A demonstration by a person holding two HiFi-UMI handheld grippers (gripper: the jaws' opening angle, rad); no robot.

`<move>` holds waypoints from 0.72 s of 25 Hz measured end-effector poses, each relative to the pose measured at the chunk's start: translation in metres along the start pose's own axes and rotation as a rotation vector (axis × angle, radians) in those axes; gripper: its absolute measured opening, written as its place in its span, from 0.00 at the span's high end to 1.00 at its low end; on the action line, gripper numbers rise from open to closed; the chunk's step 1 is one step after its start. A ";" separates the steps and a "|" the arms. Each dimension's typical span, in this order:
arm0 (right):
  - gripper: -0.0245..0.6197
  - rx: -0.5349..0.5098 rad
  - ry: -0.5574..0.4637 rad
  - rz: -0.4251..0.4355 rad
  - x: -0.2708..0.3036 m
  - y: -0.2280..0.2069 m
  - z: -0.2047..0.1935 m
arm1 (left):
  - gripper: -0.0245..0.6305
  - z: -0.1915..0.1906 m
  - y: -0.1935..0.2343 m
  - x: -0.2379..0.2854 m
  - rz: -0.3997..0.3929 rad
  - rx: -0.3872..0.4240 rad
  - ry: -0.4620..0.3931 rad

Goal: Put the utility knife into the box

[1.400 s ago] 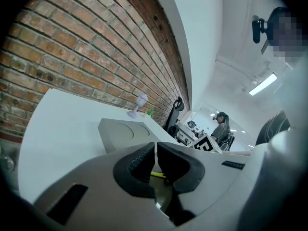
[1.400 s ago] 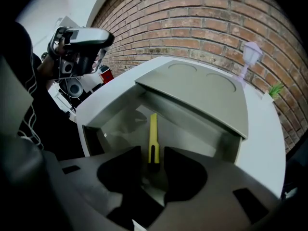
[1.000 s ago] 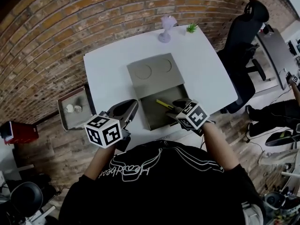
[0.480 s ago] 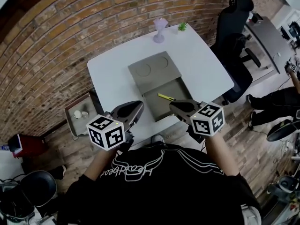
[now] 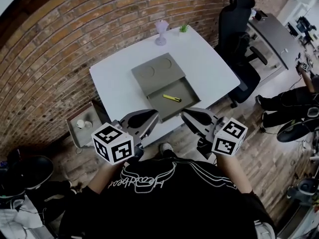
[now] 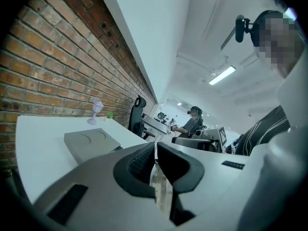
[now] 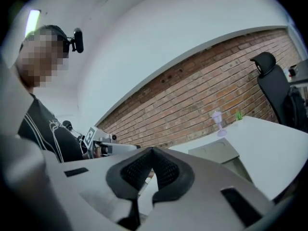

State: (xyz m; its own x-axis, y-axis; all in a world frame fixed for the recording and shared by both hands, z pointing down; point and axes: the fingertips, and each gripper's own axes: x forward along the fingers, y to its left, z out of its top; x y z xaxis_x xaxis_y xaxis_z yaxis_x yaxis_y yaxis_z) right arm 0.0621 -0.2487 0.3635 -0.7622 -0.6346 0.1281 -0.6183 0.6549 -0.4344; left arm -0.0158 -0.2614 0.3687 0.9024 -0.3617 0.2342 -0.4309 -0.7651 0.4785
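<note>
The yellow utility knife [image 5: 172,98] lies flat inside the open grey box [image 5: 185,99] on the white table [image 5: 209,68]. The box lid [image 5: 157,73] lies flat behind it, also seen as the lid [image 6: 89,141] and the lid [image 7: 214,151]. My right gripper [image 5: 185,114] is shut and empty, held off the table's near edge, well back from the knife. My left gripper [image 5: 154,115] is shut and empty too, beside it at the left. Both point toward the table. The knife is hidden in both gripper views.
A lilac vase [image 5: 161,32] and a small green plant [image 5: 183,28] stand at the table's far edge by the brick wall. A black office chair [image 5: 238,29] is right of the table. A grey bin [image 5: 84,125] sits on the floor at left. Another person [image 6: 192,120] sits at a far desk.
My right gripper let go of the knife, which now lies in the box, then shut and drew back off the table. Both grippers have pulled back toward my body.
</note>
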 end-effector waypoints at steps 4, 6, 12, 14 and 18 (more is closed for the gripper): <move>0.96 0.018 -0.041 0.004 -0.007 0.011 -0.003 | 0.90 -0.009 -0.009 -0.007 -0.019 0.009 0.004; 0.96 0.021 -0.034 -0.002 -0.007 0.015 -0.010 | 0.90 -0.013 -0.013 -0.012 -0.034 0.007 -0.001; 0.96 0.008 -0.005 -0.022 0.000 0.028 -0.025 | 0.90 -0.022 -0.018 -0.023 -0.048 0.020 0.009; 0.96 0.009 0.000 -0.017 0.001 0.033 -0.026 | 0.90 -0.023 -0.019 -0.026 -0.047 0.020 0.008; 0.96 -0.018 0.008 -0.015 0.003 0.039 -0.026 | 0.90 -0.022 -0.020 -0.032 -0.038 0.026 0.005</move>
State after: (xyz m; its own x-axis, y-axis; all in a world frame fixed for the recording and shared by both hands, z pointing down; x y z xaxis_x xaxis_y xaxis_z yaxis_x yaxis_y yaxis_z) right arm 0.0312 -0.2148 0.3699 -0.7540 -0.6414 0.1417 -0.6332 0.6524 -0.4164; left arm -0.0365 -0.2223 0.3703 0.9180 -0.3297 0.2206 -0.3961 -0.7916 0.4652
